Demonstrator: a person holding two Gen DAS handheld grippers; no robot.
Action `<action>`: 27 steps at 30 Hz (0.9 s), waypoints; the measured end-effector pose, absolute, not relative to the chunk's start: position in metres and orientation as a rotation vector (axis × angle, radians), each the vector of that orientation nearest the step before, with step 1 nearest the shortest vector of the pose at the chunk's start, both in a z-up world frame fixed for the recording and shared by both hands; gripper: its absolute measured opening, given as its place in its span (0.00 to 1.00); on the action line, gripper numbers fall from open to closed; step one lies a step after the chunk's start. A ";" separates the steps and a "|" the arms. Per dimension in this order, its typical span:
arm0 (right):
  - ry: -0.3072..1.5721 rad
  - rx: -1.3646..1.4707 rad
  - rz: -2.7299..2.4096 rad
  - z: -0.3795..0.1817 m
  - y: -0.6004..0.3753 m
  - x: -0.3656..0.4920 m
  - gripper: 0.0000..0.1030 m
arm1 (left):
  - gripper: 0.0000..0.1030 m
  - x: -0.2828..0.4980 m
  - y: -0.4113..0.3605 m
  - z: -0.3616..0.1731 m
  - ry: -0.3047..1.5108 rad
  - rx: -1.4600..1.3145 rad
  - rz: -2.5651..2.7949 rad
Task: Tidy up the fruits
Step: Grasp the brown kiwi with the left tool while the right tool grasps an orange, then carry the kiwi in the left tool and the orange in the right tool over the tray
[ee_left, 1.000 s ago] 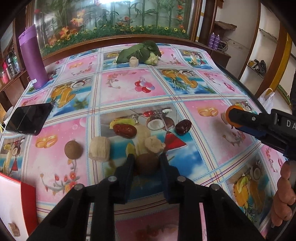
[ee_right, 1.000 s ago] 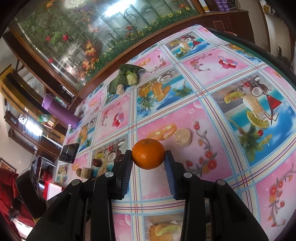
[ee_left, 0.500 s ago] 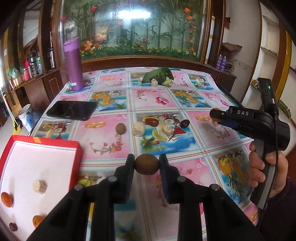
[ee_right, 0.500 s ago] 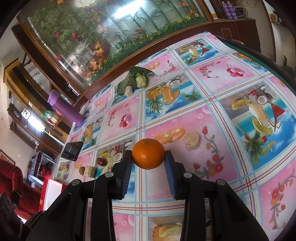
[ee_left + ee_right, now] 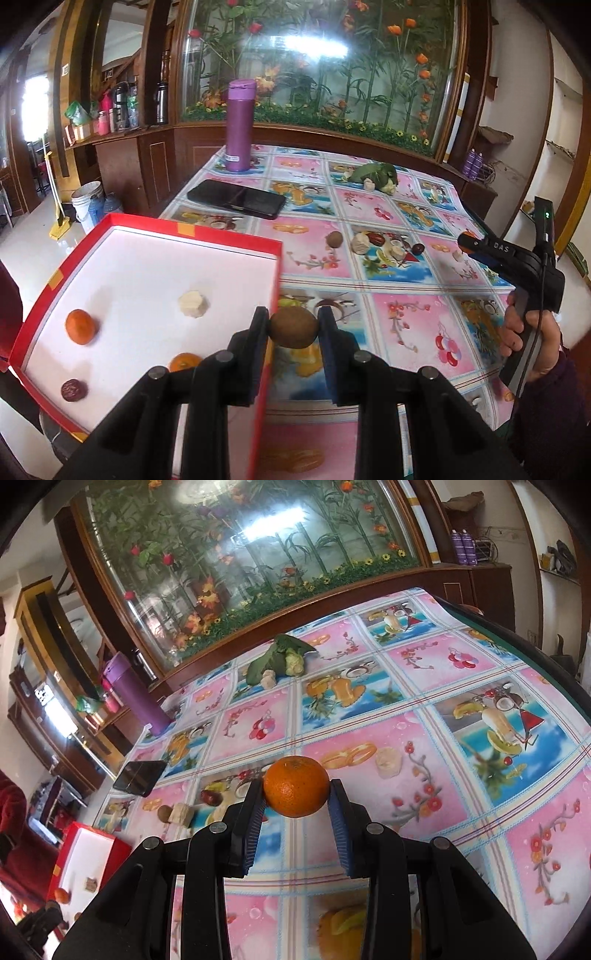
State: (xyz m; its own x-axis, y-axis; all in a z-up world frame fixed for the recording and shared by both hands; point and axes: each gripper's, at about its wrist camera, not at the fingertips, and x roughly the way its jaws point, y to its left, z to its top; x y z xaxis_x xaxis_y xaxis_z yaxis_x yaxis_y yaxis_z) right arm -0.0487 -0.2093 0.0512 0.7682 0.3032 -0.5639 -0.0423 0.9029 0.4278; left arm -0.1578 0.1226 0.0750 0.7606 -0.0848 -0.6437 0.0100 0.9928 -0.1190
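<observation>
My left gripper (image 5: 293, 328) is shut on a brown round fruit (image 5: 293, 328) and holds it in the air just right of the red box's (image 5: 271, 280) right wall. The white-floored box holds two oranges (image 5: 81, 326), a pale chunk (image 5: 192, 303) and a dark red date (image 5: 74, 389). My right gripper (image 5: 296, 794) is shut on an orange (image 5: 296, 786), held above the fruit-print tablecloth (image 5: 424, 805). More fruits lie mid-table: a brown fruit (image 5: 334, 239), a pale chunk (image 5: 360, 243), dates (image 5: 376, 239).
A black phone (image 5: 238, 197) and a purple bottle (image 5: 239, 125) stand at the back left of the table. A green leafy bundle (image 5: 375, 173) lies at the far edge. A pale banana slice (image 5: 388, 762) lies right of the orange. The box (image 5: 79, 853) shows at far left.
My left gripper has lifted the brown fruit off the table and swung left and back to the red box's right wall. My right gripper keeps the orange, nearly still.
</observation>
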 end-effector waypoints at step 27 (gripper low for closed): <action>0.880 0.091 0.754 0.046 0.082 -0.100 0.32 | 0.28 -0.149 0.238 0.052 0.776 -0.114 0.170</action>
